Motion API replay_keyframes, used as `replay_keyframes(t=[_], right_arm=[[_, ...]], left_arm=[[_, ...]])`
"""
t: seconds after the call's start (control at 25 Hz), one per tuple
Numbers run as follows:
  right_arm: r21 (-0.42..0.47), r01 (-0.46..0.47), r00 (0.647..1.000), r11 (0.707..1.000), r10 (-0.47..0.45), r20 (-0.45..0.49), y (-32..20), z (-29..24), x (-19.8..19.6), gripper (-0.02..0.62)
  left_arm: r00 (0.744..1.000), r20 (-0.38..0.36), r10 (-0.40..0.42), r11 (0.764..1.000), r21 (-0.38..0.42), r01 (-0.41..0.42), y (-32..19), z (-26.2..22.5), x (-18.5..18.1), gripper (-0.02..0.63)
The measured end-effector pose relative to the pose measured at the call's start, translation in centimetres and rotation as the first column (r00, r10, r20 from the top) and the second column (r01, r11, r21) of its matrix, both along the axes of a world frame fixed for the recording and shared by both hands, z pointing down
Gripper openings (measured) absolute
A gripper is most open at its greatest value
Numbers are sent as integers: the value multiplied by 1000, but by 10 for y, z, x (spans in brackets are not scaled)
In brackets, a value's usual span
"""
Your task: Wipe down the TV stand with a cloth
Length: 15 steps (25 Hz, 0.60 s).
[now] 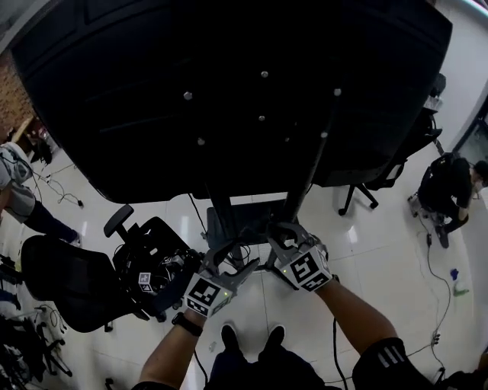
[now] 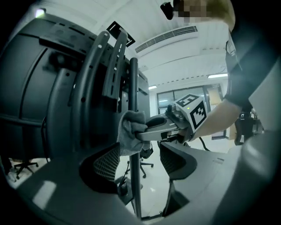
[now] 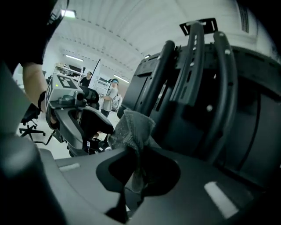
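Right gripper (image 2: 147,128) clamps cloth (image 2: 129,132) on the stand's upright pole (image 2: 134,88). Left gripper (image 1: 232,259) fingers apart, pole between them; wipe likely runs vertically.

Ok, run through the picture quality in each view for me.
Head view: the TV's back is nearly black against the glossy floor. Left gripper view: fisheye bending, cloth clear, near jaws soft. Right gripper view: same bending, ceiling light blown out.
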State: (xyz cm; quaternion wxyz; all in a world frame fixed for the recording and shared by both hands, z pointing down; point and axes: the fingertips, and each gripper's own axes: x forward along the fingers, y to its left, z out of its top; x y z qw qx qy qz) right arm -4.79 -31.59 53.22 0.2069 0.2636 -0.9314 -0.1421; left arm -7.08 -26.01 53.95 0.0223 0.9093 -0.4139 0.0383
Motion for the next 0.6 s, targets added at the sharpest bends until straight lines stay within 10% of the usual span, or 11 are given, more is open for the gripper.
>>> replay_keyframes(t=[0.6], right_arm=[[362, -71, 985, 929, 8, 173, -2, -280, 93, 34]], left_arm=[[994, 58, 94, 925, 363, -108, 9, -235, 67, 311]])
